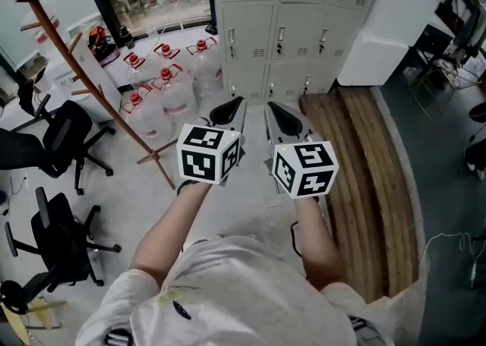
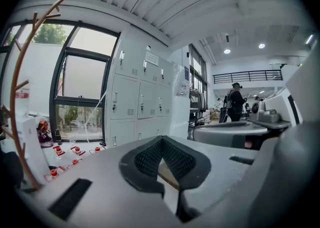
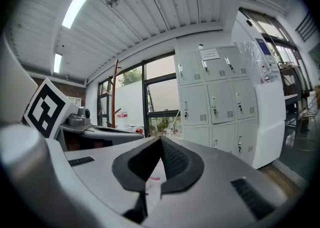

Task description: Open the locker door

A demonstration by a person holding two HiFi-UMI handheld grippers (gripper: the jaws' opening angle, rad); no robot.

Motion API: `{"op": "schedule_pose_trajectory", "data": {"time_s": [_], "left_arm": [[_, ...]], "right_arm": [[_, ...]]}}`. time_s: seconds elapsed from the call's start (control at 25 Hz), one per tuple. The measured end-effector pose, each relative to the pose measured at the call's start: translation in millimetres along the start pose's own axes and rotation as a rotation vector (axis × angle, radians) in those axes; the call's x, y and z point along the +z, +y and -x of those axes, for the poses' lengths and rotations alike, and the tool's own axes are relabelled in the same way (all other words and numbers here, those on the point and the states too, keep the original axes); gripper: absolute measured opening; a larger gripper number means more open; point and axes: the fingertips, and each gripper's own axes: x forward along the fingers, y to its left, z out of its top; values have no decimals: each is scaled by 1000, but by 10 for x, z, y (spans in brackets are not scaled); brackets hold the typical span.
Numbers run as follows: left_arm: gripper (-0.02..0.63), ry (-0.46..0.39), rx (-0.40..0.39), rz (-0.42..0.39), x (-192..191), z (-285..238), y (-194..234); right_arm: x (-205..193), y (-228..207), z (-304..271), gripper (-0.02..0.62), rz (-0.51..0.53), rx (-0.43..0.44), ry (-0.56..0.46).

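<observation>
A bank of pale grey lockers (image 1: 288, 18) stands ahead of me, all doors closed, each with a small handle and vent. The same lockers (image 2: 135, 97) show at left centre in the left gripper view, and as lockers (image 3: 215, 102) at right in the right gripper view. My left gripper (image 1: 237, 102) and right gripper (image 1: 271, 107) are held side by side in mid-air, well short of the lockers, pointing at them. Both are shut with nothing between the pads: the left gripper (image 2: 161, 139) and right gripper (image 3: 160, 139) each have their tips meeting.
Several large water bottles with red caps (image 1: 171, 86) stand on the floor left of the lockers. A wooden coat stand (image 1: 91, 86) and black office chairs (image 1: 61, 139) are at left. A white cabinet (image 1: 387, 26) stands right of the lockers, beside wooden floor planks (image 1: 364, 170). A person (image 2: 235, 103) stands far off.
</observation>
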Motion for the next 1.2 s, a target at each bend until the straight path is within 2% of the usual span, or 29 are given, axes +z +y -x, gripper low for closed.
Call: {"op": "schedule_pose_trajectory", "data": {"time_s": [0.36, 0.64, 1.0, 1.2], "left_arm": [[6, -7, 44, -7, 59, -175, -7], [7, -32, 60, -1, 97, -367, 187], [8, -18, 43, 49, 114, -885, 733], [7, -6, 29, 49, 208, -1242, 1167]], "right_arm": [[37, -146, -131, 5, -6, 83, 5], [25, -248, -389, 5, 9, 117, 4], [50, -427, -1111, 5, 21, 117, 15], [109, -521, -1665, 5, 21, 103, 22]]}}
